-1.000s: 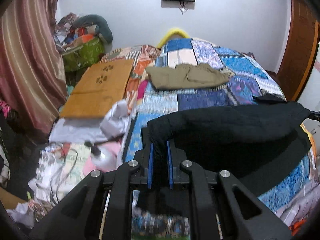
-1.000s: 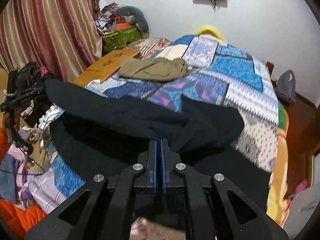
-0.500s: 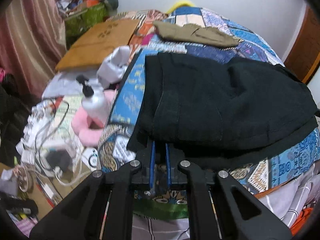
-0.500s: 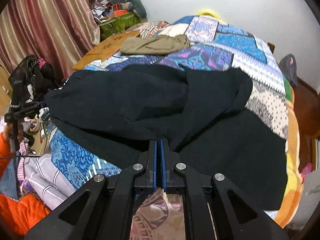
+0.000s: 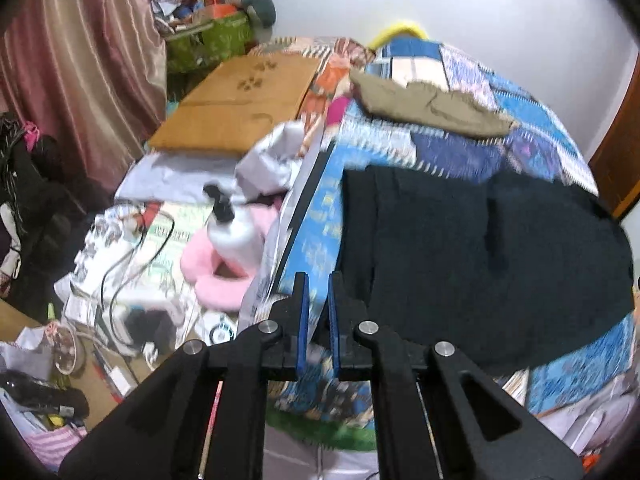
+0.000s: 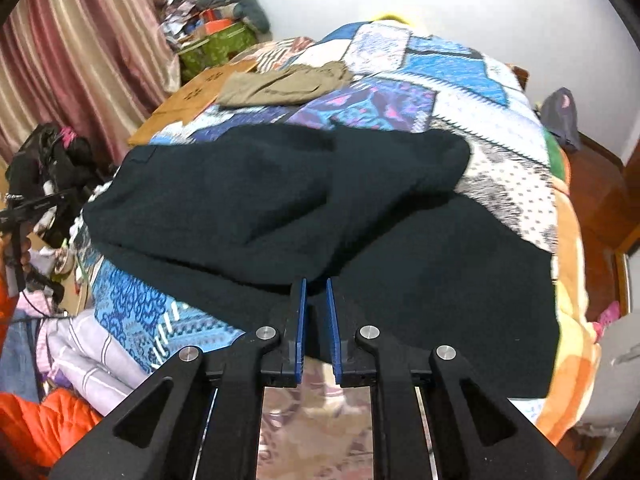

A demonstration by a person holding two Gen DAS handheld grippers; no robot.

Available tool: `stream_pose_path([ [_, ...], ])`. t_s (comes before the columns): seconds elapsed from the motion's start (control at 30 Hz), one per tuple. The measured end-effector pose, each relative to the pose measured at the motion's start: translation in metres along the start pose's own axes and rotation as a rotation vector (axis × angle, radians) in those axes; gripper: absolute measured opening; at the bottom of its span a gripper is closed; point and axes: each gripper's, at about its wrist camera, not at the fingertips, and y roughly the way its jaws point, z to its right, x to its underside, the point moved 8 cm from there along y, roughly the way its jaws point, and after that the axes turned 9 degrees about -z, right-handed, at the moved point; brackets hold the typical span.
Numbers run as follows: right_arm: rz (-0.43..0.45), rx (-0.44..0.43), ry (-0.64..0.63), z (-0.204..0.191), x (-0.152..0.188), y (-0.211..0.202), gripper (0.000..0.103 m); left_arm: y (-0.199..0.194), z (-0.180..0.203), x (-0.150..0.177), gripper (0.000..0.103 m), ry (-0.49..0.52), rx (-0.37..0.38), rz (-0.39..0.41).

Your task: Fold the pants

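Pants (image 6: 304,216) lie folded on bed just beyond both tongs, left (image 5: 317,312) slightly parted and empty, right (image 6: 316,312) opening

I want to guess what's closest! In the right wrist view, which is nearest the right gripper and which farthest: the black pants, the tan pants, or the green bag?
1. Black pants, on the bed just ahead of the right gripper.
2. Tan pants, farther up the bed, left of centre.
3. Green bag, off the bed by the far wall, left.
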Motion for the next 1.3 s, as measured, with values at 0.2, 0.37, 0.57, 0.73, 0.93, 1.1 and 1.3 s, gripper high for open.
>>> stream_pose_path([
  [0.2, 0.068, 0.031, 0.023, 0.016, -0.030, -0.023, 0.021, -0.007, 0.045, -0.048, 0.007, 0.050, 0.042, 0.032],
  [0.37, 0.110, 0.063, -0.023, 0.014, -0.068, -0.024, 0.030, -0.005, 0.090, -0.081, 0.010, 0.120, 0.083, 0.051],
  [0.57, 0.091, 0.068, -0.067, 0.009, -0.108, 0.005, 0.035, 0.022, 0.146, -0.107, 0.010, 0.196, 0.146, 0.003],
  [0.73, 0.012, 0.065, -0.110, 0.009, -0.125, 0.045, 0.035, 0.052, 0.180, -0.116, 0.011, 0.258, 0.154, -0.035],
  [0.93, -0.114, 0.078, -0.137, 0.016, -0.133, 0.086, 0.035, 0.087, 0.204, -0.114, 0.024, 0.299, 0.176, -0.097],
  [1.1, -0.168, 0.091, -0.152, 0.024, -0.132, 0.102, 0.035, 0.107, 0.212, -0.109, 0.030, 0.301, 0.191, -0.136],
  [1.3, -0.127, 0.082, -0.146, 0.023, -0.133, 0.092, 0.011, 0.112, 0.215, -0.104, 0.030, 0.294, 0.192, -0.160],
])
